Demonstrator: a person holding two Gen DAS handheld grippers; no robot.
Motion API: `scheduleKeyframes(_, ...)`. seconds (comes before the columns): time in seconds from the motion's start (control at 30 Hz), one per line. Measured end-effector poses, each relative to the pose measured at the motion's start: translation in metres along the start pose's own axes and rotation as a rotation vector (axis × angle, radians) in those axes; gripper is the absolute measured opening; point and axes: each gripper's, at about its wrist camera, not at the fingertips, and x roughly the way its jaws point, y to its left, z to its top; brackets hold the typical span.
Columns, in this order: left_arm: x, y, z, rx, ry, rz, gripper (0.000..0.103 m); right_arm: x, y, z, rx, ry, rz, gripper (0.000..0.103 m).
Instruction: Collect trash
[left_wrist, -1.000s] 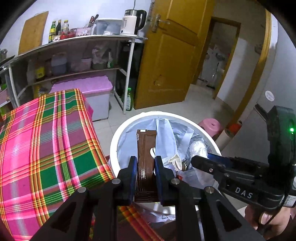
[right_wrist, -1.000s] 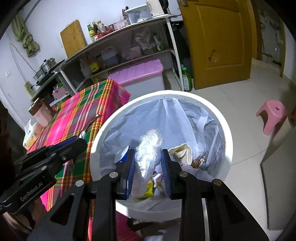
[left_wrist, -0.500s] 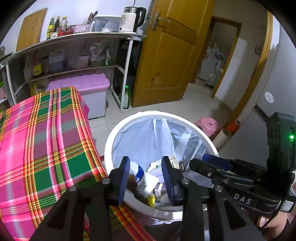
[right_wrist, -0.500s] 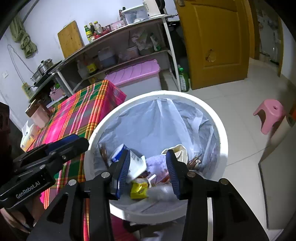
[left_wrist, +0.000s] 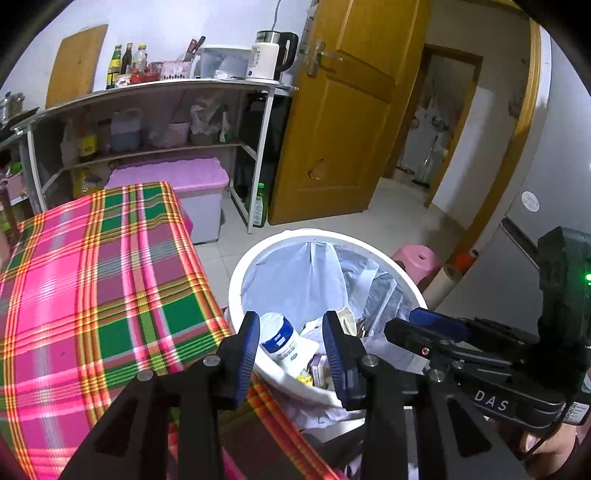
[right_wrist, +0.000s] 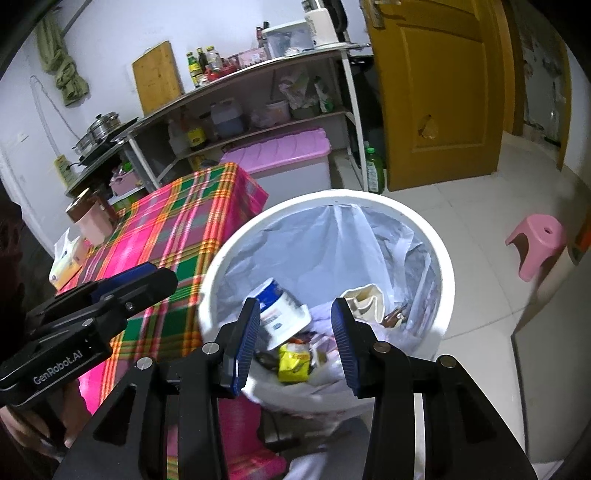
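Note:
A white trash bin (left_wrist: 332, 234) with a pale plastic liner stands on the floor beside the table. In it lie a white tub with a blue label (left_wrist: 280, 334), a yellow wrapper (right_wrist: 291, 360), a beige scrap (right_wrist: 364, 297) and other litter. My left gripper (left_wrist: 290, 325) hovers over the bin's near rim, open, nothing between its blue pads. My right gripper (right_wrist: 295, 310) hangs over the bin (right_wrist: 369, 195) too, open and empty, the tub (right_wrist: 277, 306) showing below it. Each wrist view catches the other gripper's black body (left_wrist: 480, 369) (right_wrist: 74, 332) at its side.
A pink and green plaid tablecloth (left_wrist: 92, 277) covers the table left of the bin. On it stand a pink canister (right_wrist: 88, 218) and a tissue pack (right_wrist: 64, 266). Behind are a pink-lidded box (left_wrist: 173, 177), cluttered shelves, a green bottle (left_wrist: 259, 206), a wooden door (left_wrist: 343, 129) and a pink stool (right_wrist: 535, 236).
The left gripper let go of a brown box and the right a crumpled clear plastic bag; both pieces fell into the bin. Both grippers now stand open and have drawn back slightly upward.

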Motion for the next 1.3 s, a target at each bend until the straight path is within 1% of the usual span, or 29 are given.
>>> scheduleKeyframes(0.33, -0.038, -0.001, -0.019, -0.002, -0.025, 0.029, 0.035, -0.025, 0.029, -0.019, -0.074, -0.023, 0.023, 0.041)
scheduleKeyframes(0.53, -0.062, -0.004, -0.031, 0.004, -0.047, 0.057, 0.035, -0.040, 0.040, -0.032, -0.098, -0.035, 0.043, 0.041)
scheduleKeyframes(0.7, -0.081, -0.007, -0.041, 0.005, -0.065, 0.062, 0.035, -0.054, 0.045, -0.042, -0.115, -0.054, 0.046, 0.042)
scheduleKeyframes(1.03, -0.103, -0.012, -0.058, 0.000, -0.087, 0.086, 0.035, -0.073, 0.051, -0.060, -0.137, -0.063, 0.057, 0.042)
scheduleKeyframes(1.3, -0.107, -0.016, -0.065, 0.004, -0.085, 0.096, 0.035, -0.079, 0.052, -0.066, -0.141, -0.068, 0.059, 0.042)
